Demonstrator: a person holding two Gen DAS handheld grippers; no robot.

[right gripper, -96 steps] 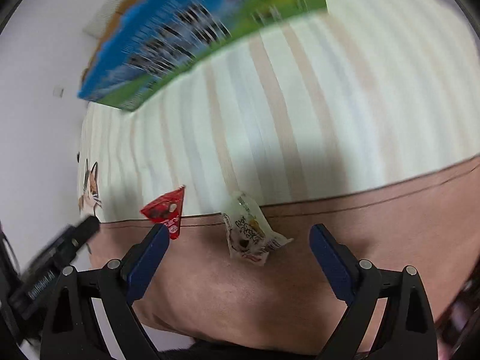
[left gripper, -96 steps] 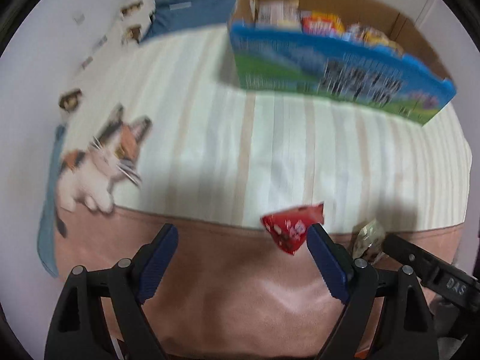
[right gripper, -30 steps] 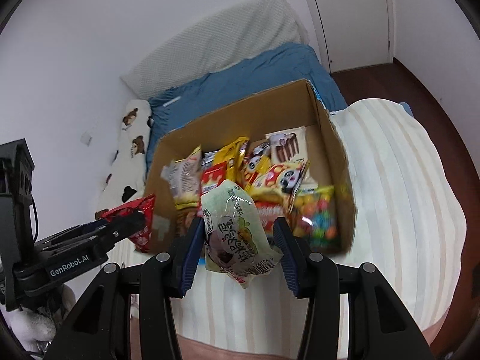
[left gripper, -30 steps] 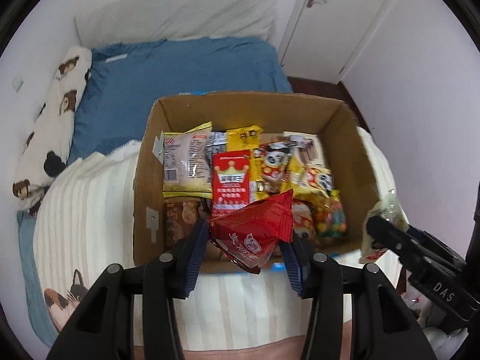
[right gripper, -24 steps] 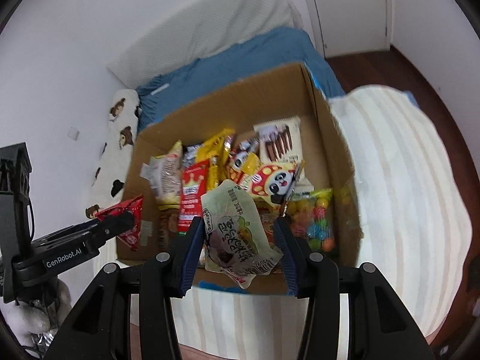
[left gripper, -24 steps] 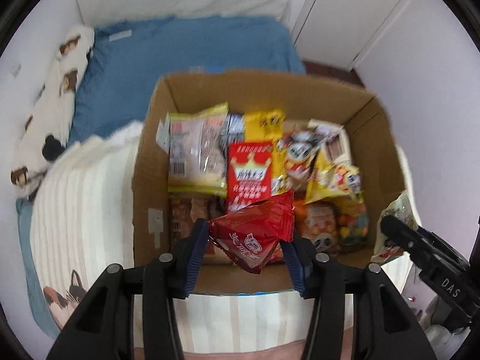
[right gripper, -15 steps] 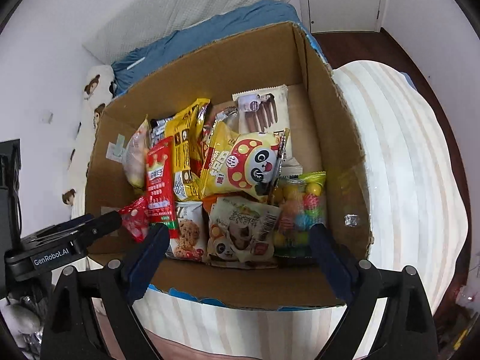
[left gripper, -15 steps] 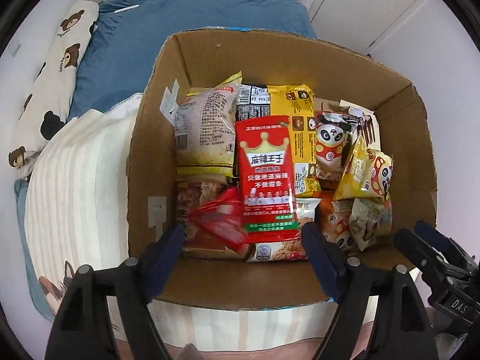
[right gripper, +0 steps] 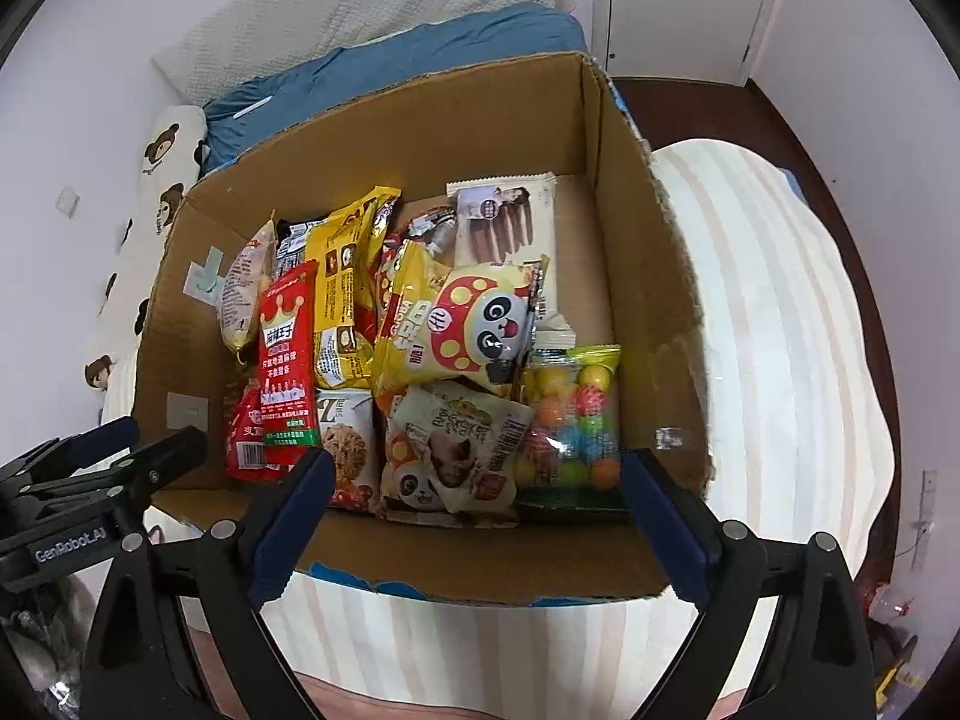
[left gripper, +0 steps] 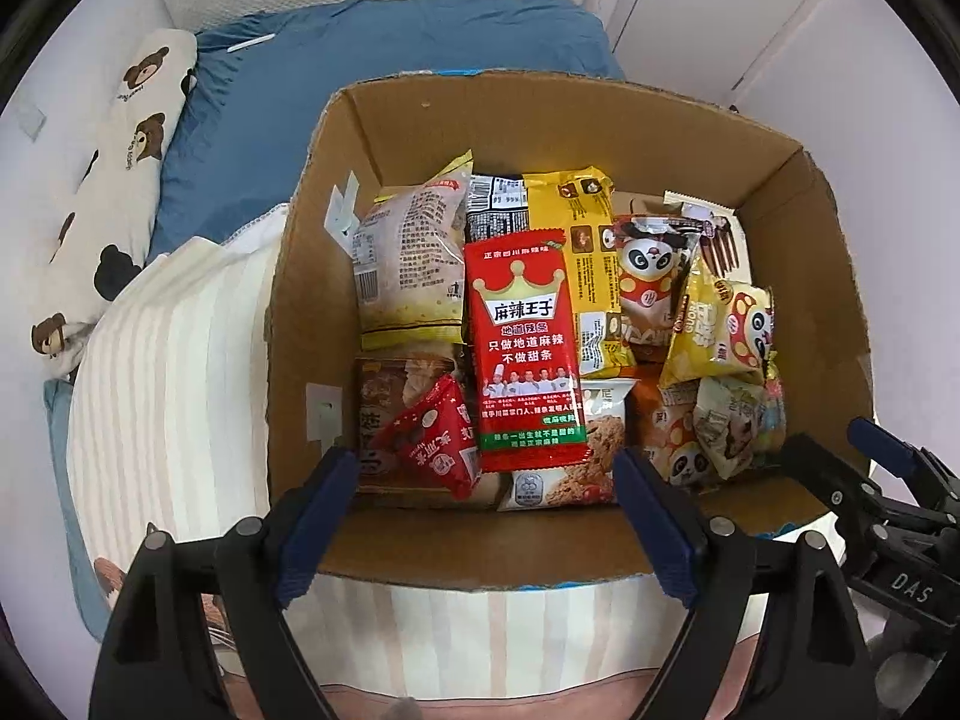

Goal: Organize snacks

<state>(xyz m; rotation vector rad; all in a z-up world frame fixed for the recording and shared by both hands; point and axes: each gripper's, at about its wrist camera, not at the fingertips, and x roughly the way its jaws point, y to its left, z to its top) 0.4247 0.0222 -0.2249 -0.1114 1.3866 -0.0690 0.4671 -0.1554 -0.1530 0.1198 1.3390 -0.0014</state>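
Observation:
An open cardboard box (left gripper: 540, 120) on the bed holds several snack packets. My left gripper (left gripper: 483, 468) hangs over its near edge, jaws opening, with nothing between them. The red triangular packet (left gripper: 429, 441) lies loose in the box's near left corner, beside a tall red crown packet (left gripper: 525, 354). My right gripper (right gripper: 477, 462) hovers over the same box (right gripper: 420, 138), jaws opening and empty. The pale green packet (right gripper: 462, 438) rests just beyond it, on a panda packet, next to a bag of coloured balls (right gripper: 570, 414). The red packet (right gripper: 243, 438) shows at the left.
The box sits on a cream striped blanket (left gripper: 168, 372) (right gripper: 780, 330). Behind it are a blue pillow (left gripper: 372, 60) and a bear-print cushion (left gripper: 114, 180). White walls and a door stand beyond, with dark floor (right gripper: 810, 138) on the right.
Both grippers came down over the box and went from shut to open. The red packet and the pale green packet dropped from them and now lie in the box.

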